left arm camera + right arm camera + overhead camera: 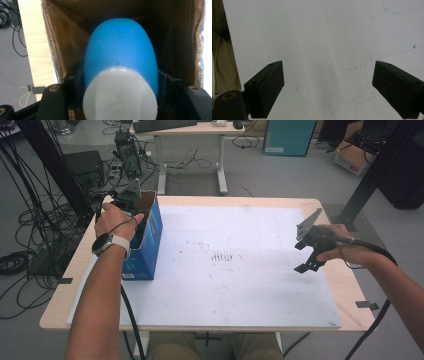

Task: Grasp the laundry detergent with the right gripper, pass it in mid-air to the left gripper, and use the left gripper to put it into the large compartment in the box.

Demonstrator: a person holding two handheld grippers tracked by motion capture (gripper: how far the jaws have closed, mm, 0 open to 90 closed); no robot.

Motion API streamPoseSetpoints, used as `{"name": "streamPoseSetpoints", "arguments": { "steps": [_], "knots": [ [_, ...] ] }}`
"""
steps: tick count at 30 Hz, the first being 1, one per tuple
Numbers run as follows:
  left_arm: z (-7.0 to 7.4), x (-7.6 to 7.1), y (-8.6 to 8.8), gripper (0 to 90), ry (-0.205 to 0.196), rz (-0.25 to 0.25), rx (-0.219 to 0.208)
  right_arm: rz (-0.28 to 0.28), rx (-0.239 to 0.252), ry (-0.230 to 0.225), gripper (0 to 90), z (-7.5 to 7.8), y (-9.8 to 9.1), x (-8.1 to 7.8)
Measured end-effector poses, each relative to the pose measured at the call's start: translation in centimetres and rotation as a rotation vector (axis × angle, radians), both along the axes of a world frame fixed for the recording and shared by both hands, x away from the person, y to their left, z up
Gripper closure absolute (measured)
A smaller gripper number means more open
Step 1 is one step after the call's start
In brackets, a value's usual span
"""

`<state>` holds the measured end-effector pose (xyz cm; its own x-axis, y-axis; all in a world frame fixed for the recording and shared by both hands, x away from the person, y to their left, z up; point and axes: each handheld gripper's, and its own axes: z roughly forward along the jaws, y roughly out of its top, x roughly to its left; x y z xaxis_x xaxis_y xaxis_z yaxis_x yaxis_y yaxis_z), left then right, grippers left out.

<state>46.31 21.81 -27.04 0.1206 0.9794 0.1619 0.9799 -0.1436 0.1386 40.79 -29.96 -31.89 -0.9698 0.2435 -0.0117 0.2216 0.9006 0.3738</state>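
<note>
While the left tool (120,100) pinched a blue bottle (120,50) inside the box (147,237) at the desk's (240,202) left edge, its jaws pressed the bottle's sides. The right tool (327,87) hung spread above the white mat (240,285).

Wood table (332,275) w/ white mat (235,285), blue box (147,242) at left.

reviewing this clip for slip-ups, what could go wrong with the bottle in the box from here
The left tongs pinch the rounded blue plastic bottle with a white cap on its curved sides, so it might slip.

The open blue cardboard box fits closely around it; lifting could snag a wall and tip the box, since the right tongs hover apart.
</note>
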Motion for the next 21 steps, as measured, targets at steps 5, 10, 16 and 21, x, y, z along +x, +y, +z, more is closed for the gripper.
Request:
{"name": "streamPoseSetpoints", "arguments": {
  "steps": [5,10,16,21],
  "knots": [
    [-0.02,0.00,0.17,37.5,0.003,0.008,-0.011,-0.008,0.002,0.001,10.4,0.02,-0.07,-0.04],
    [-0.02,0.10,0.21,30.5,0.009,0.010,-0.022,-0.006,0.000,0.003,10.4,-0.02,-0.02,-0.08],
    [-0.01,0.12,0.26,26.0,0.010,0.000,-0.024,-0.005,-0.001,0.006,10.4,-0.12,-0.13,-0.15],
    [0.22,0.05,0.37,24.3,0.005,-0.006,-0.030,-0.010,-0.001,0.007,10.4,-0.05,-0.23,-0.19]
  ]
}}
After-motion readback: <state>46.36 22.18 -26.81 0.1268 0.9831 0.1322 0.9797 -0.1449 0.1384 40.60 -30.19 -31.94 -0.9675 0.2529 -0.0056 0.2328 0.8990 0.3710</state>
